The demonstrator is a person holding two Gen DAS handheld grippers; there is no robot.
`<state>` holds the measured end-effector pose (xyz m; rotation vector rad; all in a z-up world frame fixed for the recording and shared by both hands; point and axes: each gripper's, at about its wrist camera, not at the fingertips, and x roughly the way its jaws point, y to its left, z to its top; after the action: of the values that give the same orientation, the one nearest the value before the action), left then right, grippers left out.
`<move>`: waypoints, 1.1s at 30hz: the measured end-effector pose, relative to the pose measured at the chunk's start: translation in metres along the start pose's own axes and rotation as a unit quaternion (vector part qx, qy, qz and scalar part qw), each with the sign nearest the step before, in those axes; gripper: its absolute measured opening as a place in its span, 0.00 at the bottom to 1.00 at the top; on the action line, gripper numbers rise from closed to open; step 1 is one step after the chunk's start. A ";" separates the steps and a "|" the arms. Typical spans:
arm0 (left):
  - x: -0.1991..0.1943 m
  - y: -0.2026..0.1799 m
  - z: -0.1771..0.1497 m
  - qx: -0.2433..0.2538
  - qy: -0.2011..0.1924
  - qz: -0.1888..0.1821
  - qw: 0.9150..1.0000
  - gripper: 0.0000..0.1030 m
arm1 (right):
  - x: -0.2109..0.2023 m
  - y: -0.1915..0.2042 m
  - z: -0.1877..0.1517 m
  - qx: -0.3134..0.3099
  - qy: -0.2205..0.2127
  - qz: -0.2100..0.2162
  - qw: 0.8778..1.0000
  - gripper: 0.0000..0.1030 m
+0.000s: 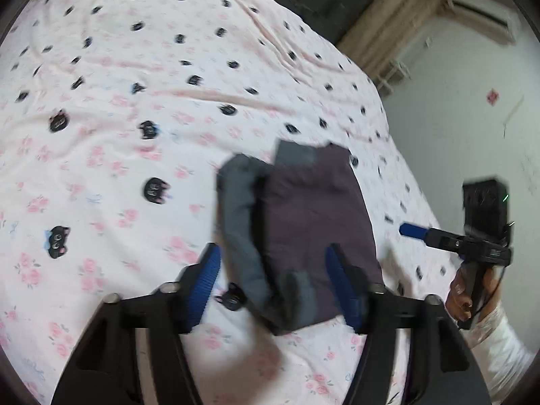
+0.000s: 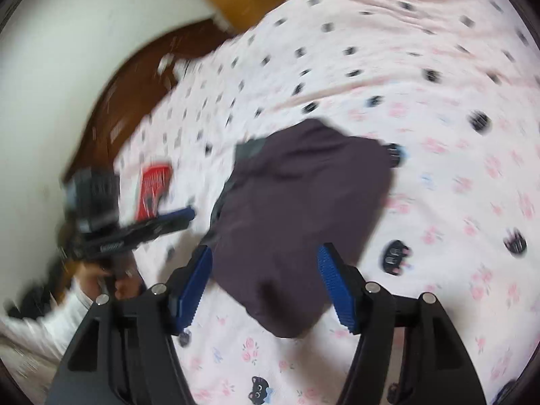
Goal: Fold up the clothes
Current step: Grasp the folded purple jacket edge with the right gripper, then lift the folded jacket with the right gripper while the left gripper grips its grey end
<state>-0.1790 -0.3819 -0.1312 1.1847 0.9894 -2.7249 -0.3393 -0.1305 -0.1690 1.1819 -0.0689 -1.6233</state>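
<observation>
Both tongs, left [image 1: 273, 283] and right [image 2: 265, 285], stand apart and hold nothing; the folded dark garment [image 1: 303, 222] lies flat on the bedsheet [image 1: 118, 84] (apparently let go to rest)

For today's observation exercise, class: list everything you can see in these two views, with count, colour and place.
folded garment: one, dark purple with grey parts, lying on the bed between both tools
bed sheet: one, pink with flowers and black cat faces, covering the bed
red item: one, on the sheet by the far edge; blurred
air conditioner: one, white, high on the wall
curtain: one, beige, beside the bed
left tool: one, black with blue pads, open
right tool: one, same colours, open
</observation>
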 end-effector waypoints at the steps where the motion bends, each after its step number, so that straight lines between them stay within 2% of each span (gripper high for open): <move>1: 0.002 0.009 0.002 -0.017 0.006 -0.012 1.000 0.59 | -0.006 -0.010 0.000 0.019 -0.007 0.003 1.000 0.66; 4: 0.014 0.032 -0.002 -0.064 0.036 -0.037 0.997 0.59 | -0.010 -0.041 -0.002 0.069 -0.016 0.017 0.997 0.66; 7: 0.031 0.045 -0.010 -0.098 0.063 -0.056 0.992 0.59 | -0.003 -0.062 -0.008 0.109 -0.007 0.036 0.993 0.66; 12: 0.047 0.051 -0.021 -0.135 0.069 -0.096 0.984 0.62 | 0.018 -0.083 -0.015 0.159 0.005 0.068 0.985 0.67; 15: 0.051 0.052 -0.021 -0.152 0.065 -0.120 0.979 0.69 | 0.033 -0.090 -0.017 0.173 0.014 0.080 0.982 0.67; 19: 0.058 0.050 -0.016 -0.164 0.067 -0.153 0.972 0.70 | 0.051 -0.093 -0.018 0.185 0.023 0.096 0.978 0.67; 26: 0.075 0.044 -0.010 -0.156 0.079 -0.143 0.974 0.73 | 0.080 -0.093 -0.017 0.202 0.031 0.120 0.972 0.68; 29: 0.081 0.039 -0.010 -0.146 0.081 -0.137 0.976 0.82 | 0.088 -0.095 -0.014 0.209 0.027 0.129 0.969 0.71; 31: 0.083 0.036 -0.009 -0.140 0.081 -0.134 0.978 0.94 | 0.091 -0.095 -0.013 0.212 0.025 0.134 0.968 0.72; 33: 0.087 0.028 -0.008 -0.130 0.082 -0.127 0.980 0.99 | 0.095 -0.096 -0.011 0.216 0.022 0.142 0.966 0.72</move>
<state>-0.2287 -0.3794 -0.2082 1.3318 1.5647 -2.5915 -0.3922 -0.1567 -0.2908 1.4620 -0.5634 -1.3624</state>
